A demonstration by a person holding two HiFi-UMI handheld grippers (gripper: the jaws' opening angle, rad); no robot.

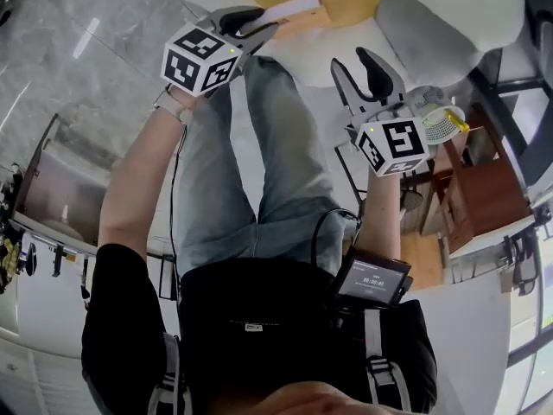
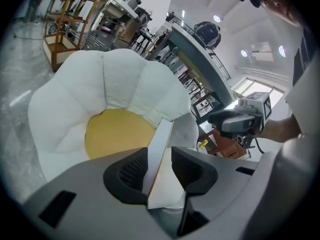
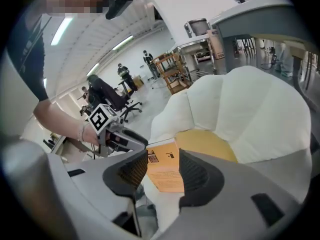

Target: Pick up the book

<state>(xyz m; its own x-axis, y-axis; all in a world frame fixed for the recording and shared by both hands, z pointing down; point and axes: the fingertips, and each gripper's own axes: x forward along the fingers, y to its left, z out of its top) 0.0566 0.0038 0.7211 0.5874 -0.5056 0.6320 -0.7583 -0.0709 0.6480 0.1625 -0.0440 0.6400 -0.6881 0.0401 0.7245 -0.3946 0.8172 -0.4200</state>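
The book (image 1: 294, 9) has an orange cover and white page edges. My left gripper (image 1: 259, 26) is shut on it and holds it above the white flower-shaped cushion (image 1: 441, 15) with a yellow centre. In the left gripper view the book (image 2: 161, 139) stands edge-on, pinched between the two pads of that gripper (image 2: 160, 160). My right gripper (image 1: 356, 63) hangs to the right of the book, apart from it, jaws open and empty. In the right gripper view the book's orange cover (image 3: 165, 176) shows beyond the open right gripper (image 3: 161, 165), with the left gripper (image 3: 122, 139) gripping it.
A white round fan-like object (image 1: 442, 124) and a brown wooden stool (image 1: 479, 188) stand right of the cushion. A small screen (image 1: 371, 279) hangs at the person's waist. Wooden shelves (image 2: 65, 24) and office chairs (image 3: 112, 96) stand farther off on the grey floor.
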